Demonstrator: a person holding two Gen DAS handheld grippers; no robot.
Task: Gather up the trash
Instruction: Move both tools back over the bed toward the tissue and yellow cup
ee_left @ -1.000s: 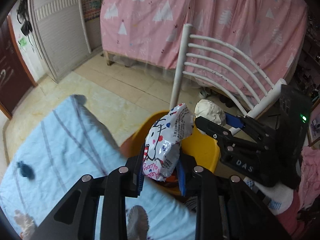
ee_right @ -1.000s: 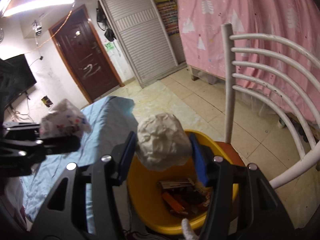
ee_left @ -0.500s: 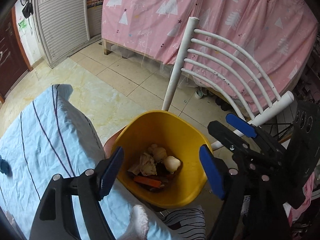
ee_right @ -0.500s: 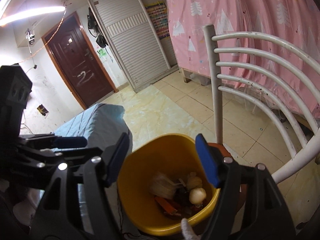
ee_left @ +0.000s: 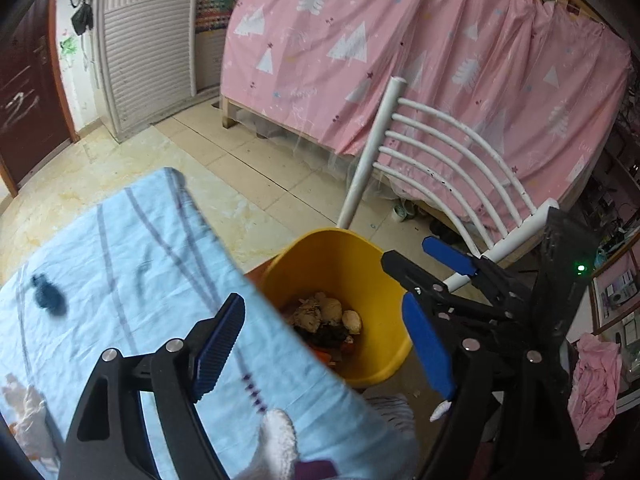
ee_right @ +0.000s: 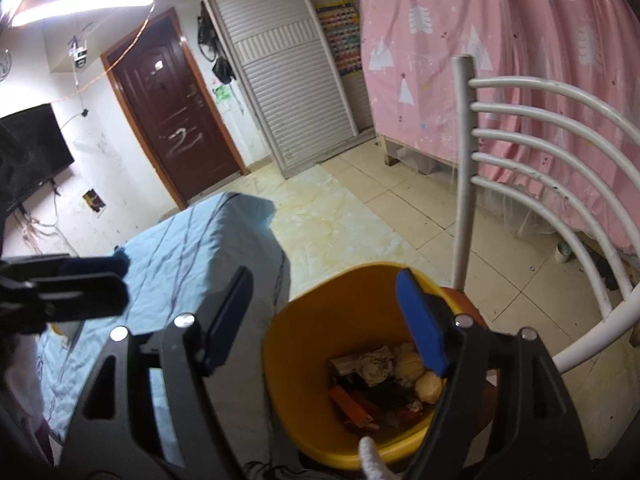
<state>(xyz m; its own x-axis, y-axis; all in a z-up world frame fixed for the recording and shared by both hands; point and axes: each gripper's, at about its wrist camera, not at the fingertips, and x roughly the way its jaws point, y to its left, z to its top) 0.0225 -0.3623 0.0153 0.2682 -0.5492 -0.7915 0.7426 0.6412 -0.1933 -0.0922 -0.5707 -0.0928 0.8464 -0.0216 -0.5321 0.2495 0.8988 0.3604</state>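
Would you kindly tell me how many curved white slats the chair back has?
5, stacked one above another on the white chair behind the yellow bin: top slat, then second, third, fourth, and bottom slat. None appears hidden.

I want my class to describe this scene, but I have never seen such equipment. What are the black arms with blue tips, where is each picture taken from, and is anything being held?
No robot is here: a person holds a two-finger gripper in each hand, each carrying a wide-angle camera that looks along its fingers. One picture comes from the left gripper, the other from the right gripper. The black arms are gripper fingers; the blue tips are their pads. Both grippers are open and hold nothing. Below them a yellow bin holds trash: crumpled paper balls and orange scraps. It stands beside a white chair. A light blue striped sheet lies to the left, and a pink curtain hangs behind.
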